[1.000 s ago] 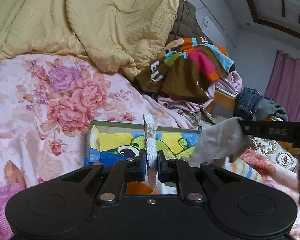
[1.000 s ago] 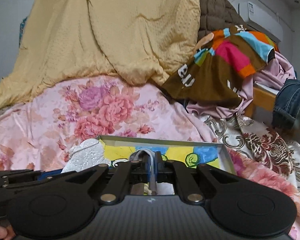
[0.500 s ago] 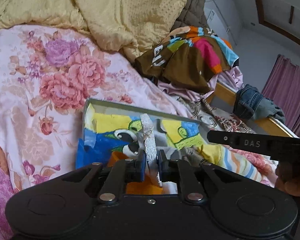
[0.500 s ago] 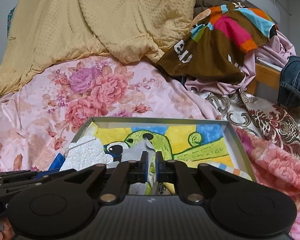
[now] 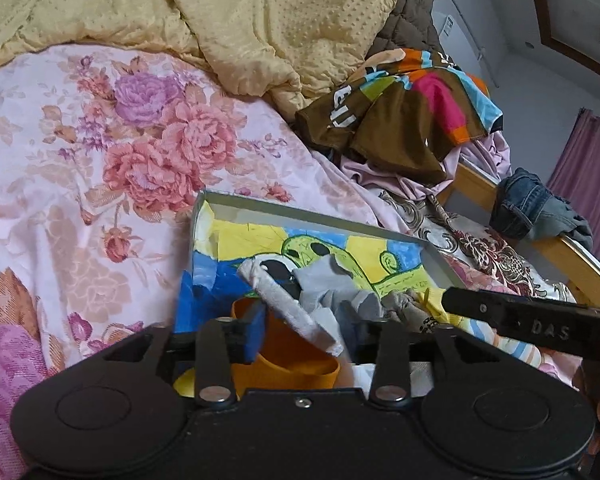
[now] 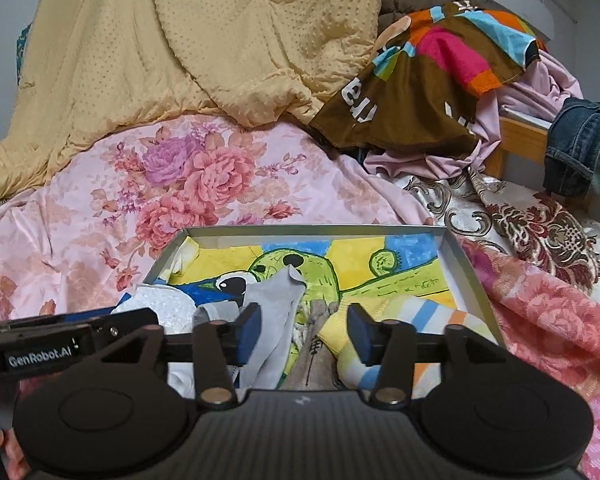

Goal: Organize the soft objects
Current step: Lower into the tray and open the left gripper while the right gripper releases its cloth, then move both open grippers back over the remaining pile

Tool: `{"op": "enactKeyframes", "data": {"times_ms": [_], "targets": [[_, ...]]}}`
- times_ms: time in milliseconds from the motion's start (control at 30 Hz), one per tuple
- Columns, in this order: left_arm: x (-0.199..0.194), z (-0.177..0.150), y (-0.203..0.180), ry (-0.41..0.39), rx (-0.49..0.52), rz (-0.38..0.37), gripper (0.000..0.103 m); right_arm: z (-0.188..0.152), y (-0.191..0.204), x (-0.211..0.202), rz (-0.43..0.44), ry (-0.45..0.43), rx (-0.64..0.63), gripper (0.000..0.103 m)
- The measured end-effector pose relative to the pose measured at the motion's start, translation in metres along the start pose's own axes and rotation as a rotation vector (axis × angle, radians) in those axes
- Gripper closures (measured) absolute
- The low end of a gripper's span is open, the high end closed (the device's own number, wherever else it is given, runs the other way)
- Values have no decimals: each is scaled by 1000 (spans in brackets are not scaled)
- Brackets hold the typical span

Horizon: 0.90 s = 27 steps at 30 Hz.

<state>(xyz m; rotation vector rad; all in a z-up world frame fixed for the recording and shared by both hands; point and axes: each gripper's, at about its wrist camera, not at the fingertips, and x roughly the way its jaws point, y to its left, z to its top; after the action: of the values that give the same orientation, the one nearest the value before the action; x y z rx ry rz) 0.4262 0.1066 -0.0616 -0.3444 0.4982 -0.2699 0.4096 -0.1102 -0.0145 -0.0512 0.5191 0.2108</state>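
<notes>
Over the tray [image 6: 466, 264] on the flowered bed [image 6: 80, 232], I see both my grippers' fingers opening, the grey cloth [image 6: 274, 312] lying loose between them amid socks, yellow quilt [image 6: 204, 36] heaped behind.

A yellow quilt [image 6: 204, 40] lies heaped on the floral bedsheet [image 6: 100, 208], jeans [image 6: 576, 148] draping the wooden rail [image 5: 540, 240].

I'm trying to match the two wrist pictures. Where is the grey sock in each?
Left wrist: grey sock low centre, just beyond the fingers, in the painted box.
Right wrist: grey sock low centre, against the left finger.
Shared landmark: the brown striped garment, upper right.
</notes>
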Motion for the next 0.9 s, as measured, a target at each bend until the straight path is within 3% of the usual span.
{"op": "enactKeyframes", "data": {"times_ms": [100,433,633,900], "targets": [[-8,2,-4,-19,11,6,37,-1,-4,-10,5,-11,4,39],[-42,7,-18,-79,-11,40,7,4,-20,-56,22,-89,40,15],[-76,7,-36,-115,4,84,1,-2,-29,-91,35,-134,63,4],[-121,-6,-74,-137,71,91,1,-24,-42,-131,46,-143,95,0]]}}
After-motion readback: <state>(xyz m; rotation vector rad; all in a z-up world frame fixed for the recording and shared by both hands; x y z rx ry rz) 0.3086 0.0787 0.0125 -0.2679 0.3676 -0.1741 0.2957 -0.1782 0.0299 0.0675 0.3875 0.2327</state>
